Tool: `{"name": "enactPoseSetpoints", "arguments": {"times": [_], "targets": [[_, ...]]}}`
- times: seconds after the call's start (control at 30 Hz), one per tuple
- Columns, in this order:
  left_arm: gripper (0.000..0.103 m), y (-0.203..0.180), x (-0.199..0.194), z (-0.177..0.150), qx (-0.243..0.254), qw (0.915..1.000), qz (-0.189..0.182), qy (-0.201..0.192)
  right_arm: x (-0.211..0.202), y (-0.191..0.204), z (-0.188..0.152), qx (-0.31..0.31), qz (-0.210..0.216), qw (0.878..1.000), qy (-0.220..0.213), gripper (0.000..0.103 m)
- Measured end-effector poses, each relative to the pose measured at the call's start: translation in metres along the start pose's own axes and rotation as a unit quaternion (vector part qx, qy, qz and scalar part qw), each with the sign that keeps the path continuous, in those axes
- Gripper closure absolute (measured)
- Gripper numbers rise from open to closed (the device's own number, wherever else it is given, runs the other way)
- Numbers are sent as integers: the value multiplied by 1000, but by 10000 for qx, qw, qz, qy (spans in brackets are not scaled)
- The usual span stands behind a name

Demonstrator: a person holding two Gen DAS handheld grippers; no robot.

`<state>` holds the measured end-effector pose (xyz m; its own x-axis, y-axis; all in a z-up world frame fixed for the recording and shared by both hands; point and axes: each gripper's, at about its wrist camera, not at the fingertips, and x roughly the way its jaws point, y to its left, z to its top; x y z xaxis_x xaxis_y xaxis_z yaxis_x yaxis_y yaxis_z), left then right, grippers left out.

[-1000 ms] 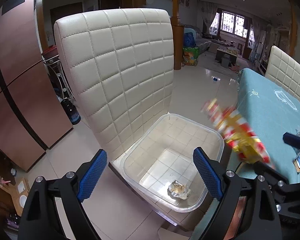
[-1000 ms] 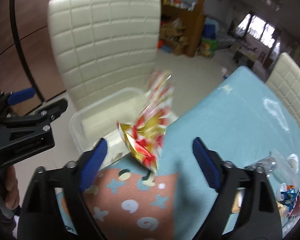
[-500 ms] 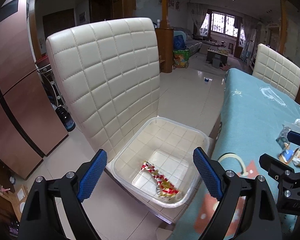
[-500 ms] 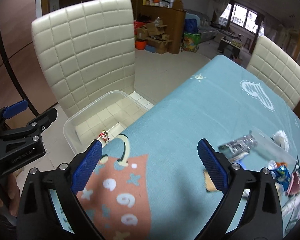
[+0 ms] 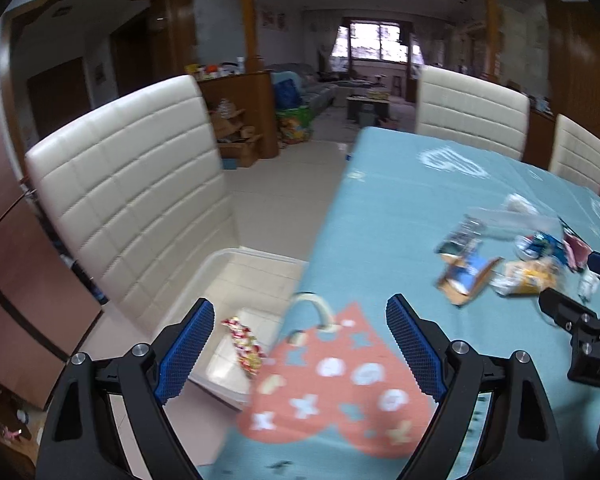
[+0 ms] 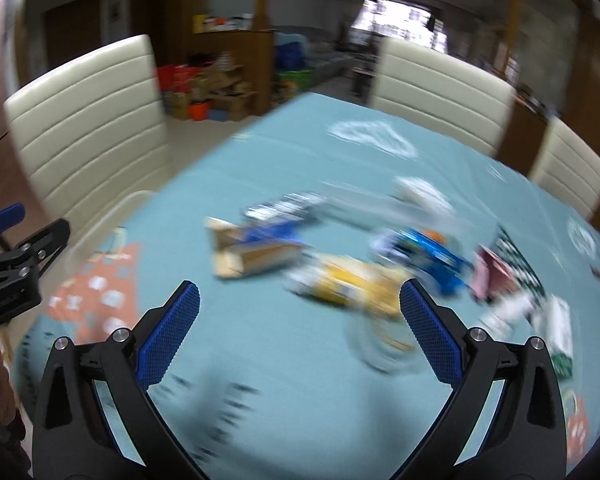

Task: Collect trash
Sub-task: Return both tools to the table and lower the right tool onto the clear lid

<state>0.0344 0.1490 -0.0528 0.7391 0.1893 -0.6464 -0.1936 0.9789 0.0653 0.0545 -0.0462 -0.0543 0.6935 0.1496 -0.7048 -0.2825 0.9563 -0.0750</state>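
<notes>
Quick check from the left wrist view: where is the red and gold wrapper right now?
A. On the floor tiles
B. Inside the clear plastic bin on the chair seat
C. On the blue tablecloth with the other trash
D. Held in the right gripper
B: the red and gold wrapper lies on the bottom of the clear plastic bin that sits on the chair.

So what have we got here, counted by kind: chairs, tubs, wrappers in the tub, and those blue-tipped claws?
chairs: 3
clear tub: 1
wrapper in the tub: 1
claws: 2, left gripper and right gripper, whose jaws have just been opening, nothing between them
Total: 7
The litter on the table is too blurred to count.
</notes>
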Motion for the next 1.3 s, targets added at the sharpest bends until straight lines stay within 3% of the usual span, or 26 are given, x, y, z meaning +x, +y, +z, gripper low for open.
{"name": "enactPoseSetpoints", "arguments": {"times": [0.1,0.27,0.6,0.83,1.03,1.1,1.3], "targets": [[17,-34,4,1,257,9994,-232,80,1,-44,-15,373,-165,9991,143,4],[17,-79,19,7,530,9969,-504,287,16,-89,-29,810,36,9953,520,4],[17,-112,63,16,804,9912,-708,779,59,-98,-26,658,399,9925,950,4],[17,-128,86,28,1203,9861,-805,821,83,-105,-22,759,665,9880,1168,4],[17,-138,103,32,1374,9822,-934,880,88,-110,-20,855,645,9888,1036,4],[17,-139,107,33,1348,9823,-964,874,86,-111,-21,872,607,9897,964,15],[18,-142,101,30,1416,9826,-976,702,81,-108,-20,698,371,9942,725,16]]}}
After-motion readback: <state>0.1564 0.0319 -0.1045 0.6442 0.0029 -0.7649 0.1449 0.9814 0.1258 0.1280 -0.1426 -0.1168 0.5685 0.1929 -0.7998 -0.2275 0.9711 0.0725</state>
